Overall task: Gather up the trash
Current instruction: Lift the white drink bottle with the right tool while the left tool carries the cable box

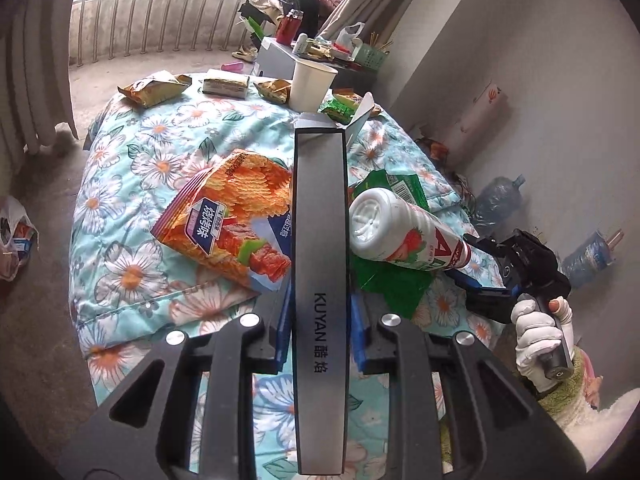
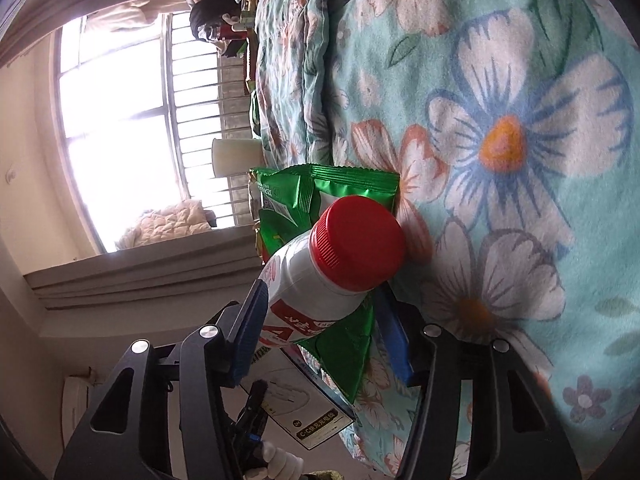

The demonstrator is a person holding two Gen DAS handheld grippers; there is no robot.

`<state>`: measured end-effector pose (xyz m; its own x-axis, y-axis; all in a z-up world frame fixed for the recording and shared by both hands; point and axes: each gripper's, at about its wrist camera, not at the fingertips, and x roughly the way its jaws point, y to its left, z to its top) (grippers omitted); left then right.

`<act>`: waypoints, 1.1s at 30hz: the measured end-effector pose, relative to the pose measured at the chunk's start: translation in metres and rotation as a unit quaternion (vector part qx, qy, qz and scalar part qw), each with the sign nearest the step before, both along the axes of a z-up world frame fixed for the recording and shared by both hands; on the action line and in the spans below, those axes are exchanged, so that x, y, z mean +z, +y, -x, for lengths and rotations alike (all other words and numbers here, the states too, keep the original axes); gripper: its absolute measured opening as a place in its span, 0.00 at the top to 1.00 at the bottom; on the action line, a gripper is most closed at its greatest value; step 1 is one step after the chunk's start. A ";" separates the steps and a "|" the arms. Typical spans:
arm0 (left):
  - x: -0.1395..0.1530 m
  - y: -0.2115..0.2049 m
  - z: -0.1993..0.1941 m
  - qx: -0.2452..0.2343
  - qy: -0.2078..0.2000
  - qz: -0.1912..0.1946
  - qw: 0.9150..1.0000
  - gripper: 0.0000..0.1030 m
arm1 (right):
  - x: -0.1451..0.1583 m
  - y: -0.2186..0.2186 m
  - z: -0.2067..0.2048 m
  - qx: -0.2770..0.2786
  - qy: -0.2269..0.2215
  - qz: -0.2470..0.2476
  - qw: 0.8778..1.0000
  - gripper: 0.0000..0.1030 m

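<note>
My left gripper (image 1: 320, 320) is shut on a long grey KUYAN box (image 1: 319, 240) with an open flap at its far end, held above the floral quilt (image 1: 132, 272). My right gripper (image 2: 320, 328) is shut on a white drink bottle (image 2: 316, 280) with a red cap (image 2: 360, 240), near its neck; a green wrapper (image 2: 340, 344) sits between the pads too. In the left wrist view the bottle (image 1: 400, 236) lies over the green wrapper (image 1: 384, 280) with its base toward me. An orange chip bag (image 1: 232, 216) lies left of the box.
A white paper cup (image 1: 310, 84), gold snack bags (image 1: 154, 88), a small green packet (image 1: 340, 106) and a wrapped bar (image 1: 224, 86) lie at the quilt's far end. A cluttered stand (image 1: 320, 50) is behind. Water jugs (image 1: 500, 200) stand by the right wall.
</note>
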<state>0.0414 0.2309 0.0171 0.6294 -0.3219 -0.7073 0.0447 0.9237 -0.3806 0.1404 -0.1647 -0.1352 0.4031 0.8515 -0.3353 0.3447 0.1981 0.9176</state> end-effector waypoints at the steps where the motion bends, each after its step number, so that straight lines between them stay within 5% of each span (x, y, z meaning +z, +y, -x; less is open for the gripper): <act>1: 0.002 0.000 0.003 0.000 -0.005 0.001 1.000 0.79 | -0.002 -0.002 -0.001 -0.004 0.002 -0.005 1.000 0.52; 11: 0.021 -0.015 0.027 -0.008 -0.041 0.012 0.999 0.79 | -0.006 -0.006 -0.009 -0.037 0.010 -0.023 0.999 0.55; 21: 0.034 -0.017 0.030 -0.005 -0.047 0.008 0.999 0.79 | 0.050 -0.037 0.014 0.001 -0.095 -0.033 0.995 0.65; 25: 0.035 -0.027 0.028 -0.020 -0.049 0.015 0.999 0.79 | 0.072 -0.060 0.027 0.041 -0.131 -0.014 0.990 0.72; 26: 0.035 -0.030 0.027 -0.026 -0.048 0.016 0.998 0.79 | 0.076 -0.065 0.031 0.055 -0.134 -0.011 0.989 0.76; 27: 0.035 -0.034 0.026 -0.031 -0.048 0.017 0.998 0.79 | 0.077 -0.069 0.033 0.066 -0.135 -0.012 0.989 0.92; 33: 0.023 -0.055 0.012 -0.059 -0.035 0.031 0.997 0.79 | 0.064 -0.111 0.041 0.046 -0.106 0.063 0.991 0.91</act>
<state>0.0291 0.1763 0.0405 0.6311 -0.4390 -0.6396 0.1809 0.8850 -0.4289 0.0991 -0.2753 -0.0710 0.3986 0.8445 -0.3578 0.1224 0.3377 0.9333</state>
